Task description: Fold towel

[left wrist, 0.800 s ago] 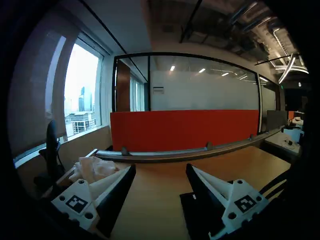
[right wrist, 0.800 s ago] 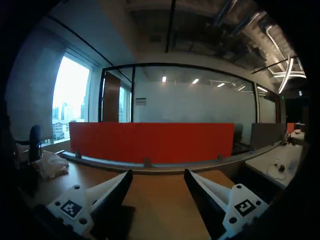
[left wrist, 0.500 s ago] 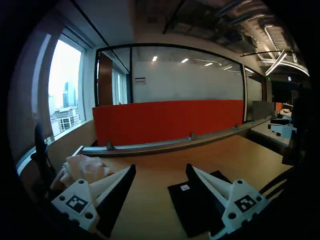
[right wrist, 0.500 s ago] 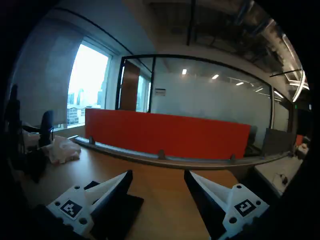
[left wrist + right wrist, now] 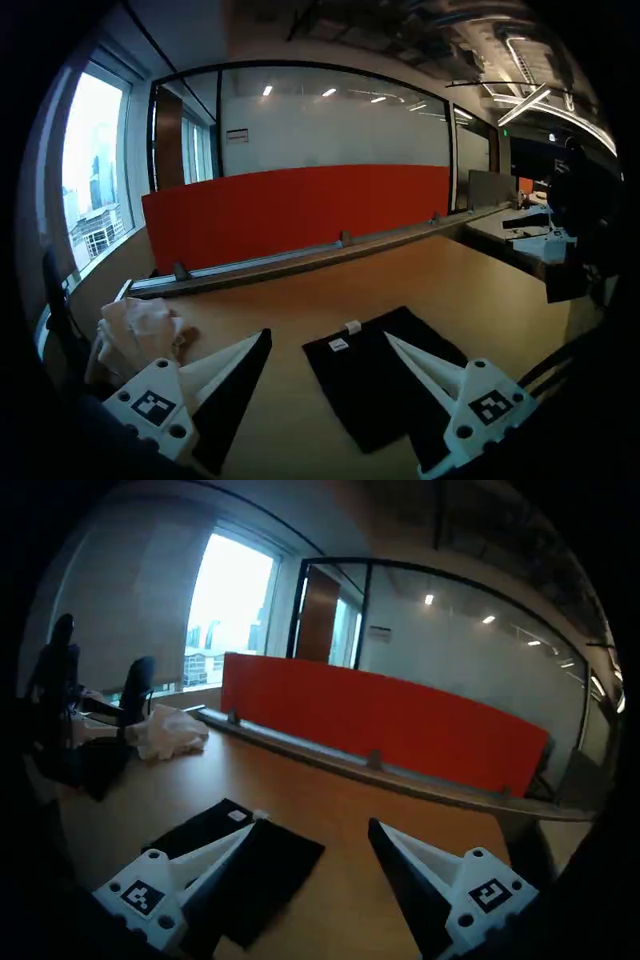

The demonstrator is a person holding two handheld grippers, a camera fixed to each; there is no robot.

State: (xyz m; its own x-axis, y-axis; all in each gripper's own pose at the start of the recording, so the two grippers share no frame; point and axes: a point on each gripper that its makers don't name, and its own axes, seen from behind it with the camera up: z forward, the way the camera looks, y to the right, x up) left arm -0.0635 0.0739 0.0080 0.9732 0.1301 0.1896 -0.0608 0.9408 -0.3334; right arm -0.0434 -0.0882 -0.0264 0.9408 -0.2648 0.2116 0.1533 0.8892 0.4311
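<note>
Since left hand-held gripper (image 5: 326, 334) and right hand-held gripper (image 5: 315, 822) hover apart, empty, I would set each on a near corner of the black towel (image 5: 368, 384), flat on the worktop (image 5: 400, 276).

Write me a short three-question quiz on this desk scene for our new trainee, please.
1. True or false: the black towel lies spread flat on the wooden desk.
2. Multiple choice: what sits at the window end of the desk?
A. a crumpled pale cloth
B. a laptop
C. a mug
3. Fill in: the left hand-held gripper and the right hand-held gripper are both ____, holding nothing.

Key: 1 true; 2 A; 3 open.
</note>
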